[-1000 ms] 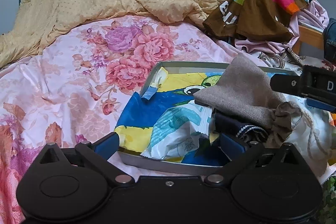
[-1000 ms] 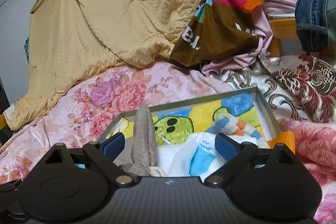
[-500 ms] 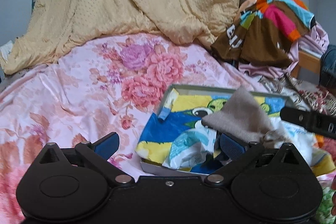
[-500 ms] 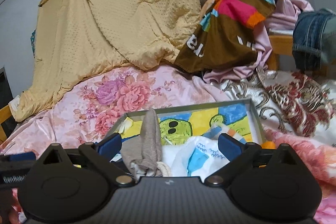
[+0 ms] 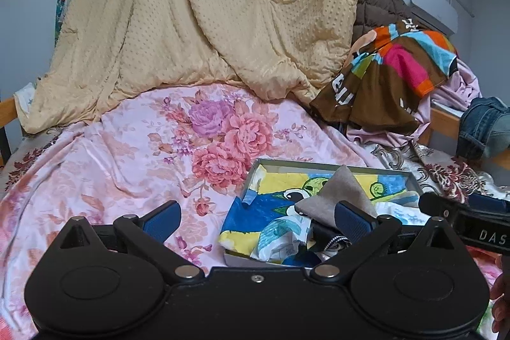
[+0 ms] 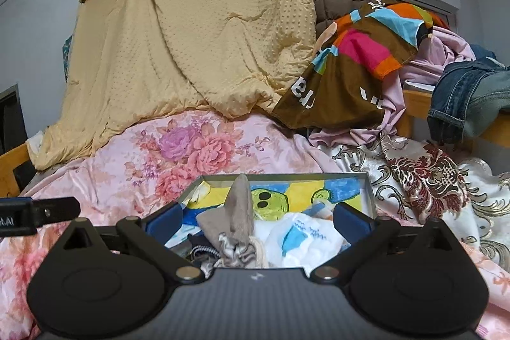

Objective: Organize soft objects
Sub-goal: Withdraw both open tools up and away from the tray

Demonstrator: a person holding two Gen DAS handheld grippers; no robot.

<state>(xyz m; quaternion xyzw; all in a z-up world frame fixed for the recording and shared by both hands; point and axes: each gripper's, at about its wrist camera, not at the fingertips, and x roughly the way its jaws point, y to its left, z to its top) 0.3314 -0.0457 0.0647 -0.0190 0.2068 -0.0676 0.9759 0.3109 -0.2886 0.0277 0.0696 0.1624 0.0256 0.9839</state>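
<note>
On the bed, seen from the left wrist, the left claw [image 5: 256, 220] is standing wide open with nothing between its blue pads, hanging over the near corner of the shallow box [image 5: 331, 164] that is resting on the floral quilt [image 5: 134, 155]. Inside the box a grey pouch [image 5: 341, 191] is lying on a cartoon-print cloth [image 5: 255, 209], up and to the right of the claw's midline, close behind the right pad. The right claw's black finger [image 5: 468, 219] is poking in from the right edge.

From the right wrist, the right claw [image 6: 256, 219] is spread as wide as it goes and is gripping nothing. The pouch [image 6: 239, 206] is sitting almost dead ahead between its pads, slightly left of centre, its long axis pointing up and away with the gathered neck [image 6: 237, 247] nearest the camera. A white printed cloth [image 6: 299, 235] is bunched just beside it, to the right. Judging by this, the right hand is better lined up on the pouch; the left would be reaching across the box.
</note>
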